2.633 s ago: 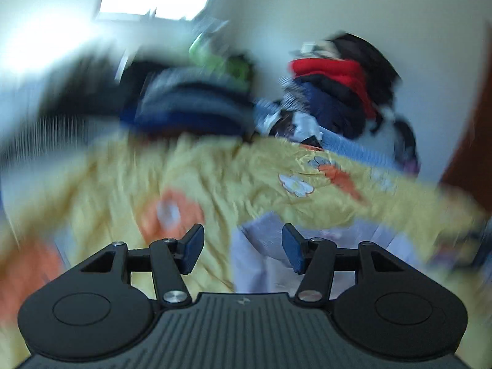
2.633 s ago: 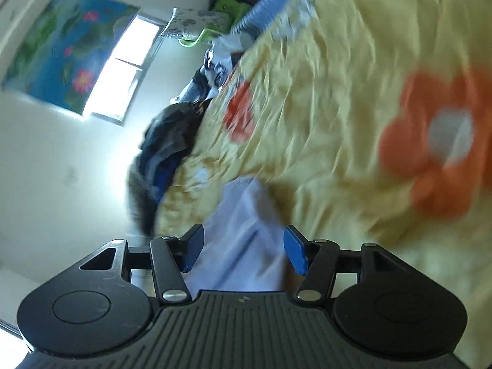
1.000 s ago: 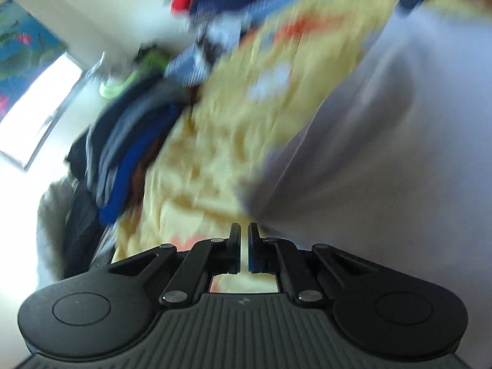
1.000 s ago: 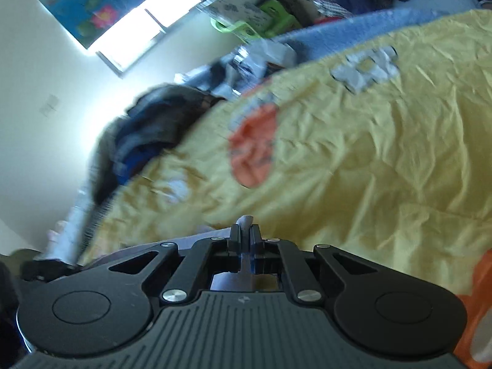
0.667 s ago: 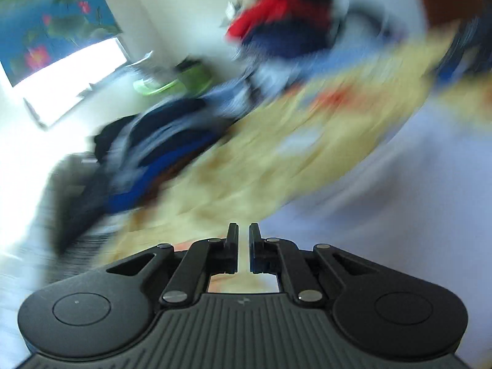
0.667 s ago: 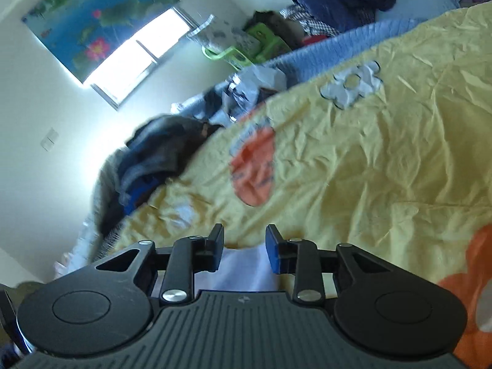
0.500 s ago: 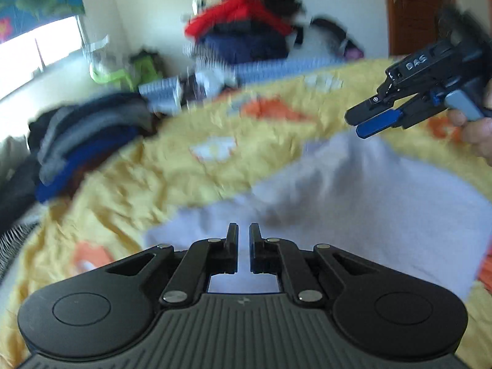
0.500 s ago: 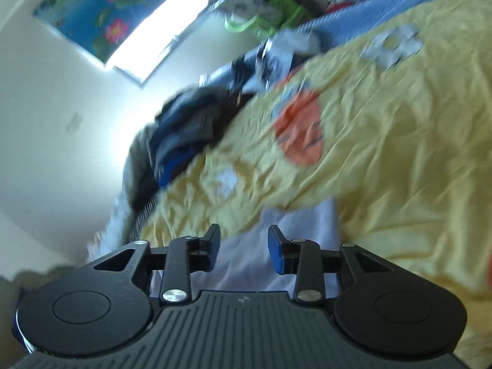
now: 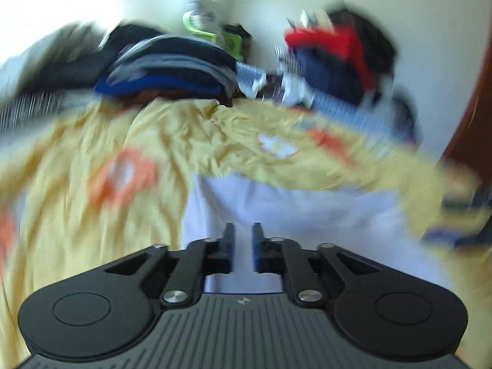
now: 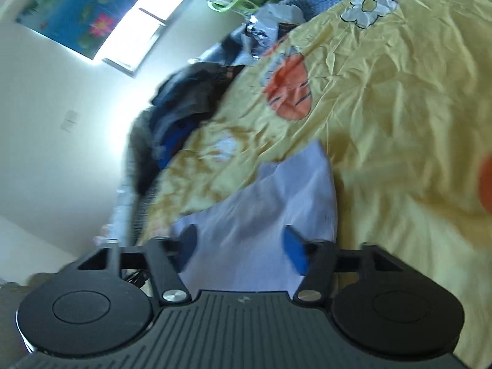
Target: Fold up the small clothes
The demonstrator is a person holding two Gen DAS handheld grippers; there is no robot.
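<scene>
A pale lavender garment [image 9: 292, 209] lies on a yellow flowered bedsheet [image 9: 77, 209]. In the left wrist view my left gripper [image 9: 243, 233] hovers over its near part with the jaws a small gap apart; the view is blurred and no cloth shows between them. In the right wrist view the same garment [image 10: 276, 203] lies flat below my right gripper [image 10: 243, 243], whose blue-padded jaws are wide open and empty. The right gripper also shows as a dark blur at the right edge of the left wrist view [image 9: 455, 215].
A stack of dark folded clothes [image 9: 166, 70] sits at the far left of the bed, also seen in the right wrist view [image 10: 184, 107]. A red and navy pile [image 9: 332, 58] stands at the back right. A green hanger [image 10: 236, 3] and a window [image 10: 144, 21] lie beyond.
My right gripper has let go of the garment and opened wide. My left gripper has swung to face across the bed, its jaws parted slightly. The garment now lies flat.
</scene>
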